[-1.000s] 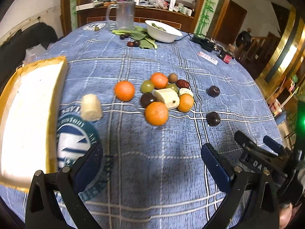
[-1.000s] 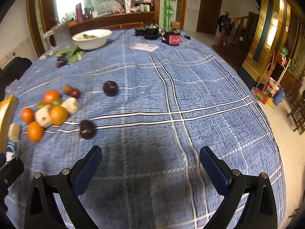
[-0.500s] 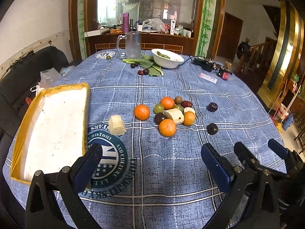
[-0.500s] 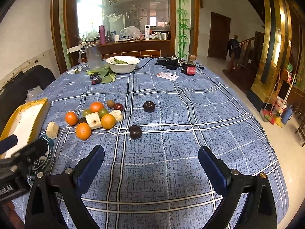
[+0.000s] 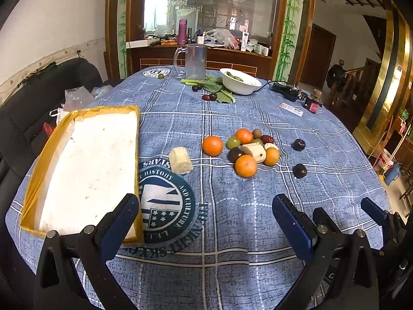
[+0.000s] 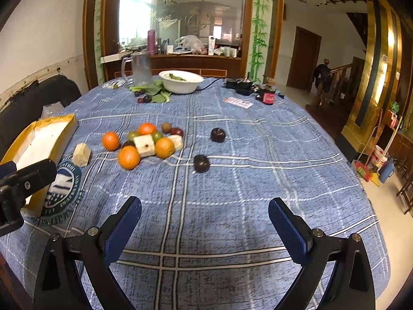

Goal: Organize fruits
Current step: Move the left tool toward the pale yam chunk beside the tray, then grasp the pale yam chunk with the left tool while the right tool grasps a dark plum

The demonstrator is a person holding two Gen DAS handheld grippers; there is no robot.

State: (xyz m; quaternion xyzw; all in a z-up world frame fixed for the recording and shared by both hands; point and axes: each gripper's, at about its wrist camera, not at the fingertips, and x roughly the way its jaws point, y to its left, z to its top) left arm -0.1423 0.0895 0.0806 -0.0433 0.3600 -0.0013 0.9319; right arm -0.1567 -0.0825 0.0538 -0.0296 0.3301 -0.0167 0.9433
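Left wrist view: left claw [image 5: 204,217] is hovering over the counter [image 5: 232,232] near its front edge, jaws spread wide, gripping nothing. Fruit cluster is lying ahead and slightly right of it: nearest orange [image 5: 245,165] glossy and round, lone orange [image 5: 212,145] sitting apart to the left, green grape [image 5: 233,142] smooth, pale cut chunk [image 5: 255,152] blocky with its long axis running left to right. A second pale chunk [image 5: 180,160], rough and fibrous-looking, is sitting closest to the tray [image 5: 33,188]. Tray is lying left of the claw, long axis running away from the camera, yellow rim, white scuffed floor, nothing in it. Right claw [image 5: 335,219] is showing at lower right, also wide apart.

Right wrist view: right claw [image 6: 205,222] is hanging open and empty over checked blue cloth. Two dark plums are lying ahead, near one [image 6: 201,163] just left of centre, far one [image 6: 218,134] beyond it, both matte-skinned and round. Cluster is sitting further left. Judgement: right claw is nearer the plums, left claw nearer the tray and the loose chunk.
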